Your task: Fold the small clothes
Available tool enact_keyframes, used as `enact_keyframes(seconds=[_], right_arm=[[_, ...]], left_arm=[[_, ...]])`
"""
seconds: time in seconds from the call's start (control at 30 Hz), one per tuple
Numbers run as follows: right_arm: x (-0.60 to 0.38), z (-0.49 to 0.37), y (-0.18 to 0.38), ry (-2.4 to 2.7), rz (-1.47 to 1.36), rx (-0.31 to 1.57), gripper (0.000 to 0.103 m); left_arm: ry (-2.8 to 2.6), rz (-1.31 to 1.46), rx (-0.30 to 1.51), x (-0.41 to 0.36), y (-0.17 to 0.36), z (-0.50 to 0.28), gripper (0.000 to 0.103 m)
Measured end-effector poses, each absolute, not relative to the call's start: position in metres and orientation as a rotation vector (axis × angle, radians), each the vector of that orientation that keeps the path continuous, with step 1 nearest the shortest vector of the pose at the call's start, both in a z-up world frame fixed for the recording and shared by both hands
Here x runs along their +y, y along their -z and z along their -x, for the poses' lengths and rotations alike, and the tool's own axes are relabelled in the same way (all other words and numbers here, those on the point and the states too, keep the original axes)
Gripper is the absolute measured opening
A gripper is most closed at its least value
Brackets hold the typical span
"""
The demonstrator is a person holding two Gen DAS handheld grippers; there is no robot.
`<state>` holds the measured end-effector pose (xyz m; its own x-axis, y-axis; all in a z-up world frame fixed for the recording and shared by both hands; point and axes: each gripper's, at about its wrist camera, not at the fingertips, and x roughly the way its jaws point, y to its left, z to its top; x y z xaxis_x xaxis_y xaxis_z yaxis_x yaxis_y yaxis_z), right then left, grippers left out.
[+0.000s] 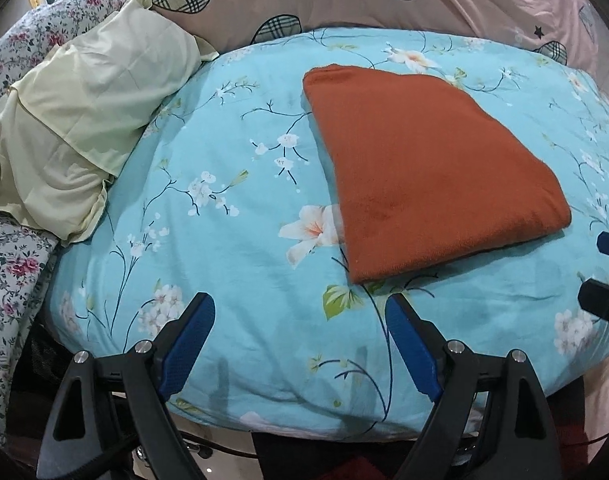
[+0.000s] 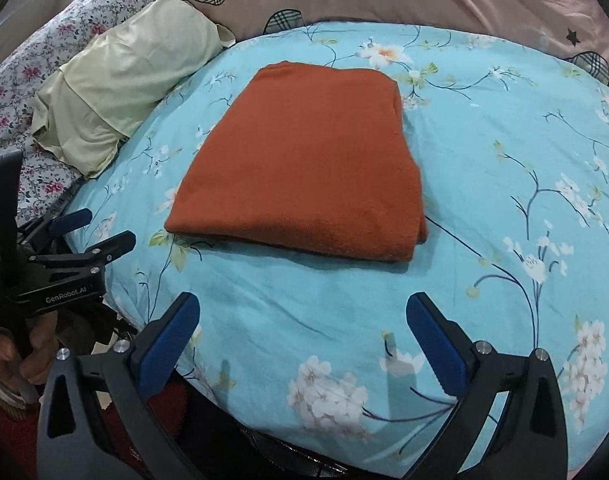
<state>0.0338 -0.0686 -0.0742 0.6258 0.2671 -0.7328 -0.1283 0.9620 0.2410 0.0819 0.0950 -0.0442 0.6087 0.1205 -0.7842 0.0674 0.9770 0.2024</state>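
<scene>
1. Lying folded flat mid-bed [image 2: 484, 240]: orange cloth [image 2: 304, 168], beyond both my tongs.
2. Left tongs [image 1: 300, 312]: wide open, empty, near edge.
3. Right tongs [image 2: 302, 312]: wide open, empty.
4. Far left: pale pillow [image 1: 84, 120].

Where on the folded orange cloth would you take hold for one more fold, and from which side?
Probably the near right corner of the orange cloth, approached from the near edge. There the stacked layers end in an open lip that looks slightly raised off the blue floral sheet, so one finger could likely slip under. The right gripper is open, empty and facing that edge; the left gripper is open too.
</scene>
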Motion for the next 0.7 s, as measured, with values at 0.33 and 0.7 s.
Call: enact_keyframes(seconds=[0.33,0.7], right_arm=[[-0.067,-0.052,0.061,-0.236,-0.134,0.832,0.103],[-0.063,-0.068,0.049,-0.236,-0.106,0.803,0.103]], left_arm=[[-0.029,-0.215,0.904,0.09,0.039,-0.093,0.088],[-0.034,-0.207,0.882,0.088,0.031,-0.1,0.088]])
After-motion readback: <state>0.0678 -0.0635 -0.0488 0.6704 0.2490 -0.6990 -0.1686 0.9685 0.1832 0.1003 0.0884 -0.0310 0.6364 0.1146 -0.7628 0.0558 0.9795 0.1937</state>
